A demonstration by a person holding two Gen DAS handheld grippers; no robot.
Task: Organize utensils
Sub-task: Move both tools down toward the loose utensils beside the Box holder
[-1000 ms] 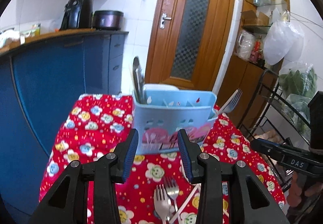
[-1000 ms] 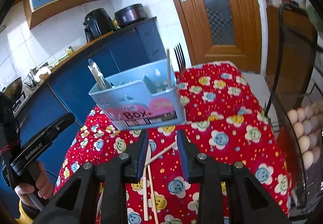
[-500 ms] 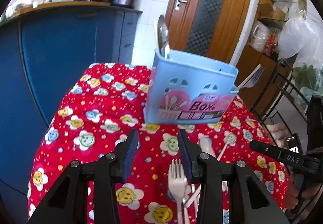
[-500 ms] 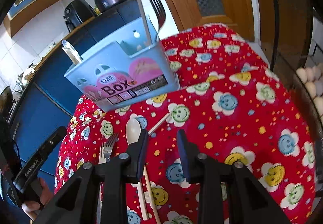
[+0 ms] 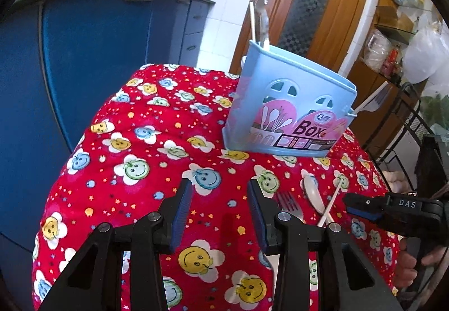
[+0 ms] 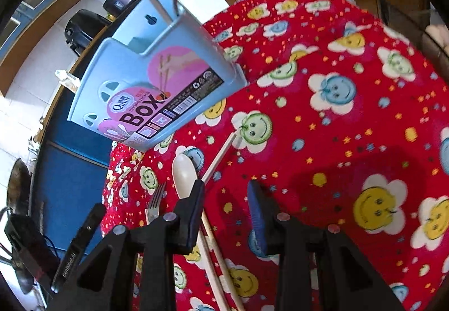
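Both grippers have dropped toward the cloth. Left gripper (image 5: 219, 200) and right gripper (image 6: 226, 196) gape part-open, empty. Reaching step: fork (image 5: 289, 205), spoon (image 6: 183, 173), chopsticks (image 6: 216, 159) lie at the box's (image 5: 289, 114) six o'clock; next needs one straddled.

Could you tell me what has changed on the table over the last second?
Both grippers came down toward the red flowered tablecloth; the left gripper and right gripper remain open and empty. The light blue plastic utensil box, white plastic spoon, metal fork and wooden chopsticks stayed put.
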